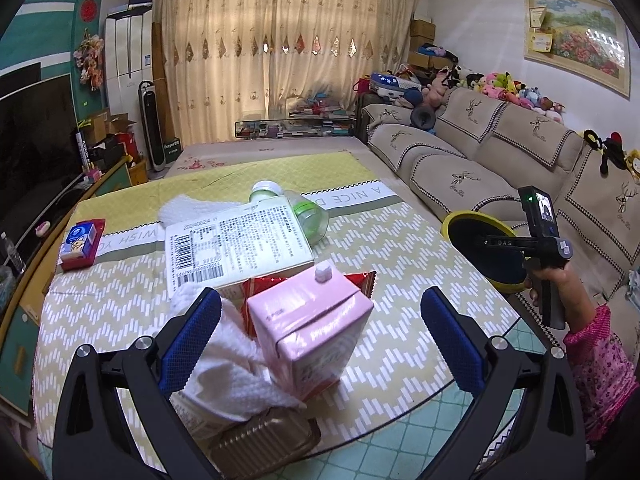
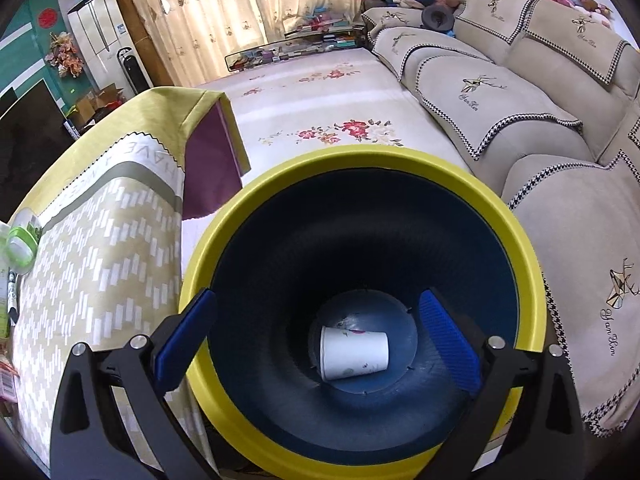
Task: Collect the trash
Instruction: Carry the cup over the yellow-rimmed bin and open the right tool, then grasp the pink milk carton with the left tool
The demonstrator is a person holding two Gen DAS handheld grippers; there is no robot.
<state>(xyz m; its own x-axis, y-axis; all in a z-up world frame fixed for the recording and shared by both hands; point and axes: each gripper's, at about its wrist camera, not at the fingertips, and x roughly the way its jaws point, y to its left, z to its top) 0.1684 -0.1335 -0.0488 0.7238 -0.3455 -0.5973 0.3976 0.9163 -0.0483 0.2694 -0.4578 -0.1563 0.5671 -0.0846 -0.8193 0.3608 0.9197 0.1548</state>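
Blue-padded, the left hand-held gripper [image 1: 320, 344] gapes wide around the pink milk carton [image 1: 310, 332], gripping nothing. Crumpled white tissue [image 1: 224, 364] leans against the carton and could snag. Beside the counter [image 1: 400, 248], the right hand-held gripper [image 2: 316, 344] hangs open and empty above the yellow-rimmed bin [image 2: 520, 240], white paper cup [image 2: 354, 352] inside.

A pink rectangular drink carton [image 1: 310, 336] stands upright on the patterned surface [image 1: 400, 248], touching a crumpled white paper towel [image 1: 228, 368] and a red foil wrapper [image 1: 360, 280] behind it. A clear plastic bottle with a green label [image 1: 296, 210] lies on its side. A white paper cup [image 2: 354, 352] lies on its side inside the dark blue, yellow-rimmed round bin [image 2: 516, 236].
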